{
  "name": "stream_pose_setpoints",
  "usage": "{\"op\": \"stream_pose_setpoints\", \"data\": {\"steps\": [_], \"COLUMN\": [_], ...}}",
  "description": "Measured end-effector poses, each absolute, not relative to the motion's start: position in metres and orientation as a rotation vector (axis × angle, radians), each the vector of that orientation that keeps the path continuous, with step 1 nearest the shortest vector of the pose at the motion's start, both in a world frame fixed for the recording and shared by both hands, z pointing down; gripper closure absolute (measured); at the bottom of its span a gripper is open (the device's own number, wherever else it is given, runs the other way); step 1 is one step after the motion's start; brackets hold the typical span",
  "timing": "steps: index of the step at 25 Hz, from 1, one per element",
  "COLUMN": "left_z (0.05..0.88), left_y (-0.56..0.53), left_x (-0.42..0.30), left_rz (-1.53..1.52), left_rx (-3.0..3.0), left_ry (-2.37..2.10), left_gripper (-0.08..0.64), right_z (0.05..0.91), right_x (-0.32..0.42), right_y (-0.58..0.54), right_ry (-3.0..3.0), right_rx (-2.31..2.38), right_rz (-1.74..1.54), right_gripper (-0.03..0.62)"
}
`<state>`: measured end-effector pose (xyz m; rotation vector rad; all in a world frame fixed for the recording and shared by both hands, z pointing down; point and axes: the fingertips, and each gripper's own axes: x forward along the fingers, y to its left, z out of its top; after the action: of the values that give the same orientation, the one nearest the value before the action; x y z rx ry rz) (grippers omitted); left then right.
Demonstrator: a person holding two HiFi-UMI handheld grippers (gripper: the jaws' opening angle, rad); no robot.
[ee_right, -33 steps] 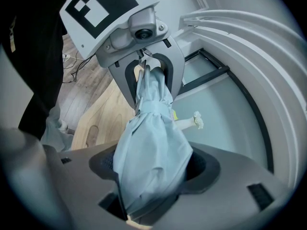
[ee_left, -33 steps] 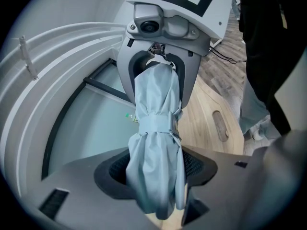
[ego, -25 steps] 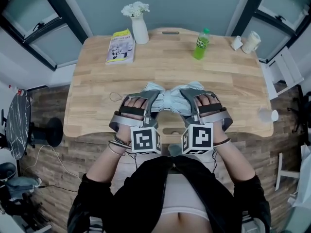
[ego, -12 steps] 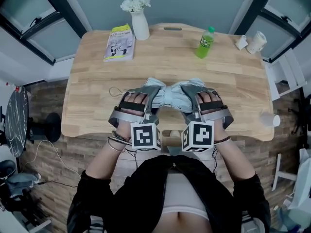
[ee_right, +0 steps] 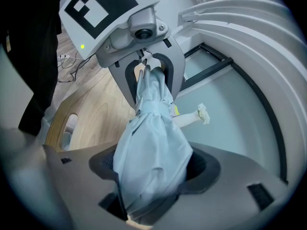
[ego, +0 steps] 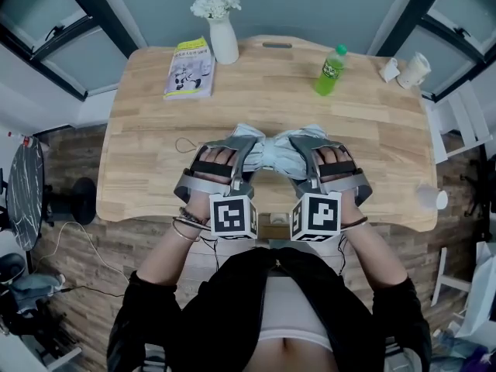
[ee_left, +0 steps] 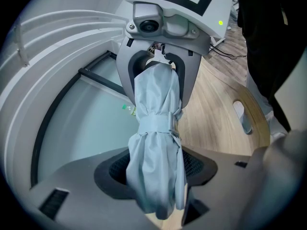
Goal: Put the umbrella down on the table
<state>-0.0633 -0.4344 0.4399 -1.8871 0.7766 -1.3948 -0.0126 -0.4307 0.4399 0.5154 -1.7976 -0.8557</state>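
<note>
The folded umbrella (ego: 271, 152), judged light and soft-skinned, is clamped at its ends in the fingers of the left gripper (ee_left: 156, 174) and right gripper (ee_right: 153, 171).

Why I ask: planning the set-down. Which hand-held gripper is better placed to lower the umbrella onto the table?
Neither clearly: the left hand-held gripper and right hand-held gripper each clamp one end of the umbrella over the table. Lowering both together looks best.
</note>
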Motion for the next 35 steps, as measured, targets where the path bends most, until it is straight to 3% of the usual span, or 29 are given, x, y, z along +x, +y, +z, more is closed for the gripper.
{"op": "stream_pose_setpoints", "data": {"steps": [35], "left_z": [0.491], "left_y": [-0.486], "left_x": [-0.052], "left_rz": [-1.485], "left_rx": [-1.979], "left_ry": [0.723], "left_gripper": [0.302], "right_z": [0.493], "right_x": [-0.001], "right_y": [-0.483], "right_ry": [-1.837], "right_rx": [0.415], "right_rz": [-0.756], "right_gripper": [0.262]}}
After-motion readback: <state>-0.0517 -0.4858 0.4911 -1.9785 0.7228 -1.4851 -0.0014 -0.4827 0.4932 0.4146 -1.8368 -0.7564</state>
